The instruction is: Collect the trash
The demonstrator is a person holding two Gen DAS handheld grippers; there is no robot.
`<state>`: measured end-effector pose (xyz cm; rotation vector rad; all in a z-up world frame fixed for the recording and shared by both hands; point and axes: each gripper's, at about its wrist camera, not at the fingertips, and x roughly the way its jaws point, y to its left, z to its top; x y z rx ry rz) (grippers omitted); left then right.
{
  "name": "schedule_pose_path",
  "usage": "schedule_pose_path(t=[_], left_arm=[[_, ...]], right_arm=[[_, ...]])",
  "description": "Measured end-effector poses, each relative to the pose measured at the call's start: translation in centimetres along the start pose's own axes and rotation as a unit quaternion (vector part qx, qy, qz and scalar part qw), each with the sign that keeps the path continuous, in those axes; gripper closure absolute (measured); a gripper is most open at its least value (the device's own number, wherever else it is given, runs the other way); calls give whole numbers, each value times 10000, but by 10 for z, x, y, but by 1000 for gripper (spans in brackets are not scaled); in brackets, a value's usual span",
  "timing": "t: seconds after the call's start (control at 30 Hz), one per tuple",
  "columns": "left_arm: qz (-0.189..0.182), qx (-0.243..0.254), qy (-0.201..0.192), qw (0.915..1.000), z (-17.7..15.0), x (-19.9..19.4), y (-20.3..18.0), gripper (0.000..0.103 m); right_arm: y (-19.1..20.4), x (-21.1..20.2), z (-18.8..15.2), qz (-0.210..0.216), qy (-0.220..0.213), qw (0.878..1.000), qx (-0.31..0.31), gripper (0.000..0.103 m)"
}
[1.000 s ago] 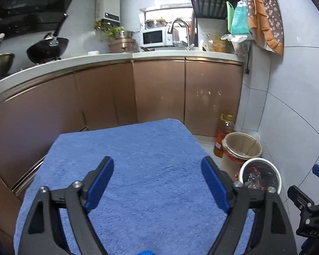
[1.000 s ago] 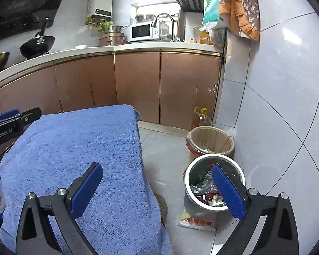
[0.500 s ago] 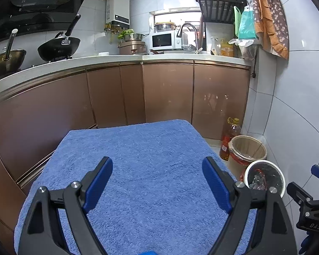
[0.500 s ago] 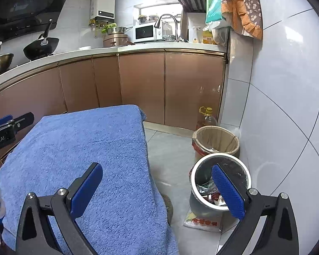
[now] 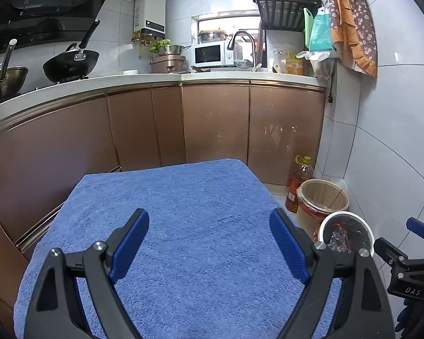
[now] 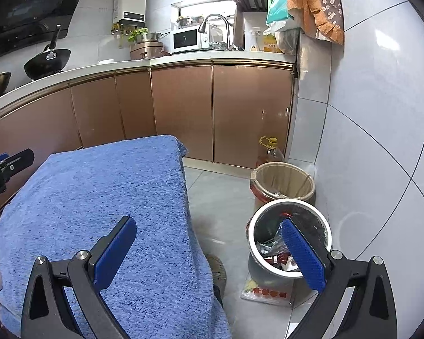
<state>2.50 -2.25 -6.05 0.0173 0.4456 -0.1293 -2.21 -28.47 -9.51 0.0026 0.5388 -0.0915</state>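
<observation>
Blue towel (image 5: 200,226) beneath your left gripper (image 5: 209,243), spread, empty | right gripper (image 6: 209,251) spread, empty; its right finger (image 6: 302,254) partly hides trash bin (image 6: 289,206) ahead-right | wrappers inside indistinct

Towel (image 6: 99,197) left; bin (image 6: 289,243) right on floor; basket (image 6: 282,180) behind bin; bottle (image 6: 271,152) behind basket.

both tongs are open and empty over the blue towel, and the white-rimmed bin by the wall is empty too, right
Not quite. The white-rimmed bin already holds wrappers and other trash, as the right wrist view shows. The rest stands: left tongs and right tongs are open and empty over the blue towel.
</observation>
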Motion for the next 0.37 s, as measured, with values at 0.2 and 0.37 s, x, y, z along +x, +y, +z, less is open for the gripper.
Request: schedule_pose_path(t=[0.2,0.37], left_arm=[[85,-24,-8,10000,2,-1,2,16],[61,-62,21,10000,3,-1,5,16]], right_arm=[[-5,0,3,-39,-33,10000,19,0],[-8,1,3,-84,-54,9999,17,0]])
